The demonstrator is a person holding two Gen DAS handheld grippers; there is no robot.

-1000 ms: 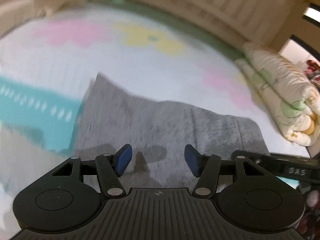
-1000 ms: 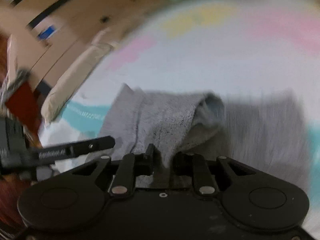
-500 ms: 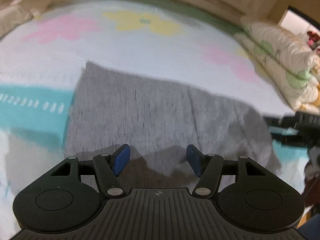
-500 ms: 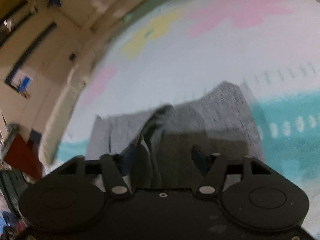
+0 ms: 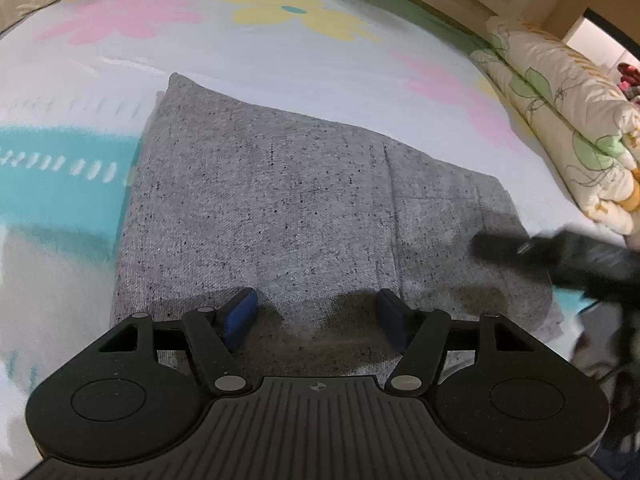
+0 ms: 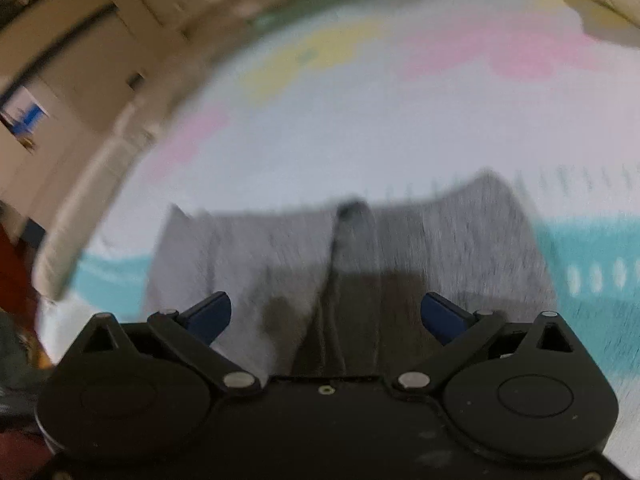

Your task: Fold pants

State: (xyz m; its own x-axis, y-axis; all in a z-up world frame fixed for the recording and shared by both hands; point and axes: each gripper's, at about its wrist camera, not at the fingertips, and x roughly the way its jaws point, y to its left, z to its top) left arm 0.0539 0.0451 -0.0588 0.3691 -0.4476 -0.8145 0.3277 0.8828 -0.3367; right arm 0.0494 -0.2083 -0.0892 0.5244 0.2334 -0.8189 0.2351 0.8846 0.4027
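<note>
We see a bed sheet (image 5: 280, 64) printed with pink and yellow flowers and a teal band, a folded floral quilt (image 5: 560, 120) at its right edge. The grey pants (image 5: 280, 208) lie folded flat on it. Our left gripper (image 5: 316, 314) hovers over them, jaws partly open, holding nothing. Our right gripper (image 6: 326, 314) has just been opening; its jaws stand wide over a cloth ridge, pads clear.

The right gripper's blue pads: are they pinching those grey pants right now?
Apart. The right wrist view shows the right gripper with its jaws just opened wide: each of the blue pads stands clear of the raised fold in the grey pants between them.
</note>
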